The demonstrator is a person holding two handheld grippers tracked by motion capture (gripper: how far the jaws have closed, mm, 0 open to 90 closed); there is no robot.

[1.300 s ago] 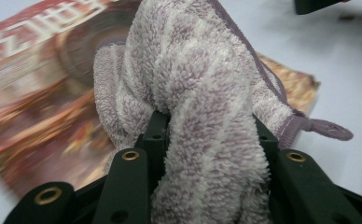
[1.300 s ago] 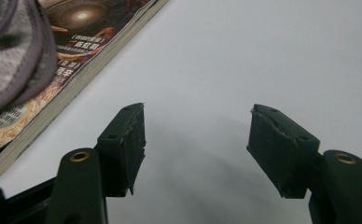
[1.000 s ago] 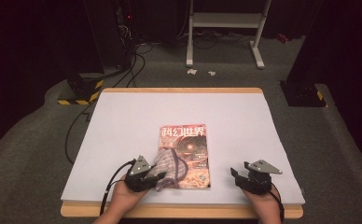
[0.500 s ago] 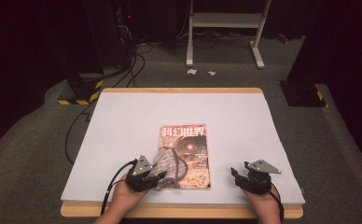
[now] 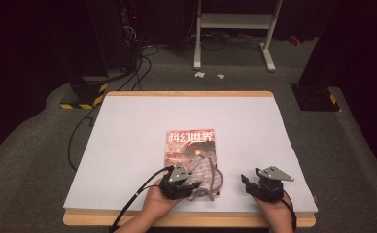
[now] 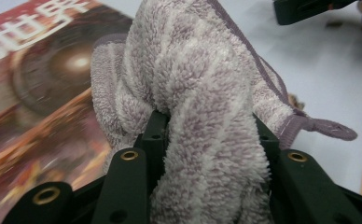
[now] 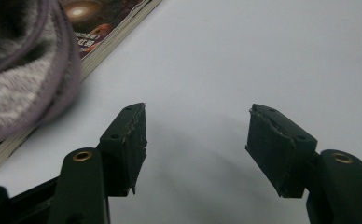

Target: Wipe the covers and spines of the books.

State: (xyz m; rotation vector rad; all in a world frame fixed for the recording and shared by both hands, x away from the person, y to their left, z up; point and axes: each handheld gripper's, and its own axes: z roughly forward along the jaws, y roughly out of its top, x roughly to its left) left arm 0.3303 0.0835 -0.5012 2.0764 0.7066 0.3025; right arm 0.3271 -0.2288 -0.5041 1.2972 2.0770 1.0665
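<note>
— Gripping what, the left gripper (image 5: 189, 182)?
— A fluffy lilac-and-white striped towel (image 6: 202, 93), bunched over the red-covered magazine (image 5: 190, 150) near the tabletop's (image 5: 128, 126) front edge.
— Right gripper (image 7: 195, 135)?
— Jaws spread apart, empty.

1. The towel (image 6: 202, 93) is pale lilac with off-white stripes and a darker purple hem.
2. The magazine (image 5: 186, 148) has a red-orange cover, white characters across its top and a dark round shape with a bright centre.
3. The worktop (image 5: 143, 126) is white with a light wooden edge.
4. The fingers (image 7: 128, 140) of both grippers are black, with brass-coloured rivets.
</note>
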